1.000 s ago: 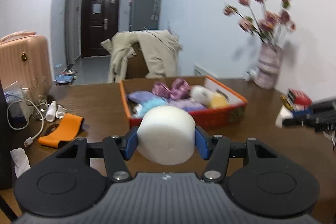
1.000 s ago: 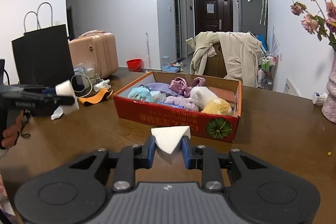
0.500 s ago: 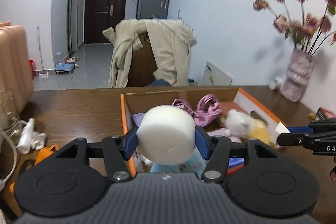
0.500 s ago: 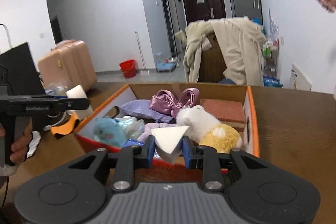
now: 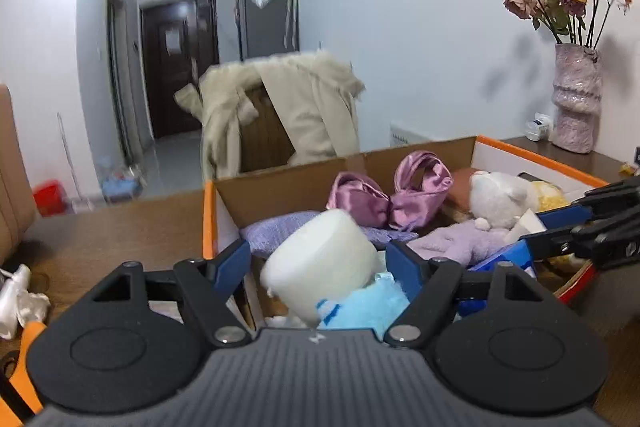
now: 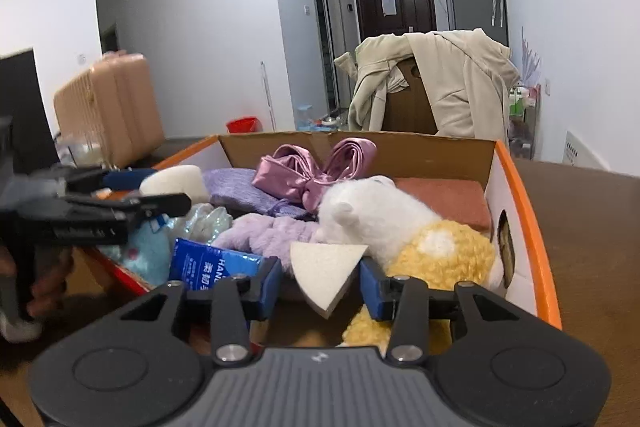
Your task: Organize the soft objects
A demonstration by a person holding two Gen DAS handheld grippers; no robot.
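Observation:
An orange-rimmed cardboard box (image 5: 208,215) (image 6: 520,187) on the brown table holds soft things: a pink satin bow (image 5: 390,193) (image 6: 316,171), a white and yellow plush (image 6: 400,223), a blue plush (image 5: 364,303). My left gripper (image 5: 320,259) is open over the box's near left corner; a white foam cylinder (image 5: 320,267) sits tilted between its spread jaws, apart from both pads. My right gripper (image 6: 320,279) is open over the box's near edge; a white foam wedge (image 6: 326,271) sits loose between its jaws.
A pink vase (image 5: 576,99) of dried roses stands behind the box at the right. A chair draped with a beige coat (image 6: 436,83) stands beyond the table. A pink suitcase (image 6: 110,107) stands at the left. White and orange clutter (image 5: 20,307) lies on the table's left.
Both grippers moved forward over the box, lowered, and opened. The foam cylinder and the foam wedge, gripped before, now sit loose between the spread jaws.

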